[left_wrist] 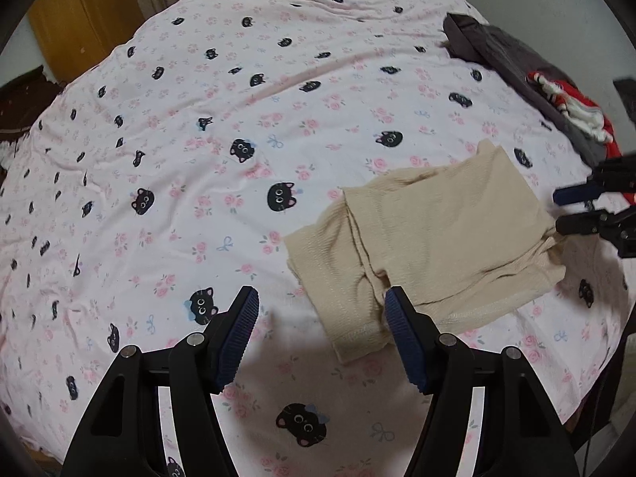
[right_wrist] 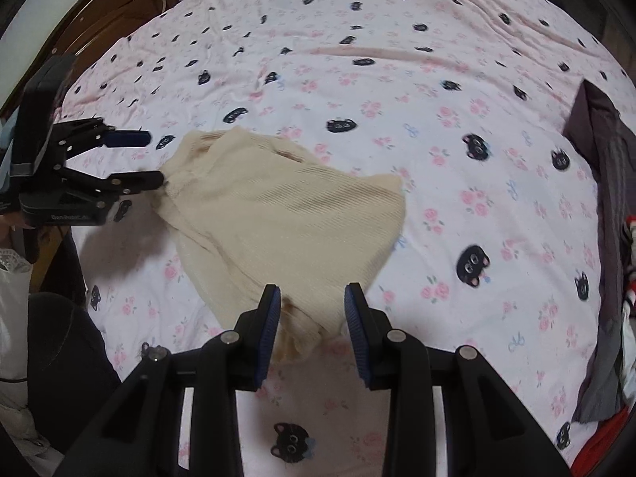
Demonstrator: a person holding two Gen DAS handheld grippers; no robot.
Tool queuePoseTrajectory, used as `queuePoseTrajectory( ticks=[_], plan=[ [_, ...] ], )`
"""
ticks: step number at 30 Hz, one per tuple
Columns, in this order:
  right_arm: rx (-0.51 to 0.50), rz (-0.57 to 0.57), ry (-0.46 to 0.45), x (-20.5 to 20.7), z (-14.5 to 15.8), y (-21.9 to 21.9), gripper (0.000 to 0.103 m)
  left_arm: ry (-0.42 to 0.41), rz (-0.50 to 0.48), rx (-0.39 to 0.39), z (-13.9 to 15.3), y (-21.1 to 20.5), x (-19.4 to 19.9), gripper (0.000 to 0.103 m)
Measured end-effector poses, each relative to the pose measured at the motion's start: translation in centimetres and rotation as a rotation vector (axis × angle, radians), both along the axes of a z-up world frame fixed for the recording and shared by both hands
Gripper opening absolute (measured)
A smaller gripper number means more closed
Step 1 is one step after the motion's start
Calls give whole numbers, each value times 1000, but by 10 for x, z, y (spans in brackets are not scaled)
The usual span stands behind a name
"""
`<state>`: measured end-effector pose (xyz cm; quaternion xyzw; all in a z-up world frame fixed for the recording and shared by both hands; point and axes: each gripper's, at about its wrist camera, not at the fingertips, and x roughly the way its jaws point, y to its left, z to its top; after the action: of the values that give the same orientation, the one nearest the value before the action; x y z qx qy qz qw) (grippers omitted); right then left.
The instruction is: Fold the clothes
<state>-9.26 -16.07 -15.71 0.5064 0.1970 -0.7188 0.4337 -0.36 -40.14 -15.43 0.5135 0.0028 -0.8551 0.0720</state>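
Note:
A folded beige ribbed garment (left_wrist: 429, 246) lies on the pink cat-print bedsheet (left_wrist: 238, 99). In the left wrist view my left gripper (left_wrist: 321, 302) stands open above the sheet, its right fingertip over the garment's near edge and nothing between the pads. My right gripper (left_wrist: 576, 210) shows at the right edge, jaws apart beside the garment's far side. In the right wrist view my right gripper (right_wrist: 312, 298) is open over the corner of the beige garment (right_wrist: 286, 214), and the pads do not clamp it. The left gripper (right_wrist: 147, 159) is open at the garment's left edge.
A dark grey garment (left_wrist: 508, 59) and red-and-white striped clothes (left_wrist: 572, 111) lie along the bed's right side; the grey garment (right_wrist: 604, 151) also shows in the right wrist view. A wooden cabinet (left_wrist: 79, 12) stands beyond the bed. A person's dark clothing (right_wrist: 67, 357) is at the left.

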Motion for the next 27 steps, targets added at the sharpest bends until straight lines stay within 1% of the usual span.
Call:
queuePoseTrajectory(
  ticks=[5, 8, 10, 13, 16, 21, 24, 27],
  plan=[
    [-39, -74, -71, -7, -7, 15, 36, 14, 44, 97, -6, -17, 1, 61],
    [-59, -114, -112, -12, -14, 22, 36, 10, 55, 151, -11, -20, -1, 61],
    [-69, -139, -131, -15, -17, 27, 36, 15, 56, 163, -11, -19, -3, 61],
    [-101, -180, -168, -20, -17, 33, 36, 34, 47, 143, -6, -12, -4, 61],
    [-144, -221, -210, -26, -16, 40, 36, 77, 39, 120, 4, -7, -4, 61],
    [-179, -272, -246, -34, -15, 46, 36, 120, -19, 74, 16, 14, -9, 61],
    [-203, -293, -280, -37, -18, 47, 36, 110, -44, 61, 13, 27, -15, 61],
    [-204, -302, -292, -39, -22, 44, 36, 94, -64, 40, 8, 39, -21, 61]
  ],
)
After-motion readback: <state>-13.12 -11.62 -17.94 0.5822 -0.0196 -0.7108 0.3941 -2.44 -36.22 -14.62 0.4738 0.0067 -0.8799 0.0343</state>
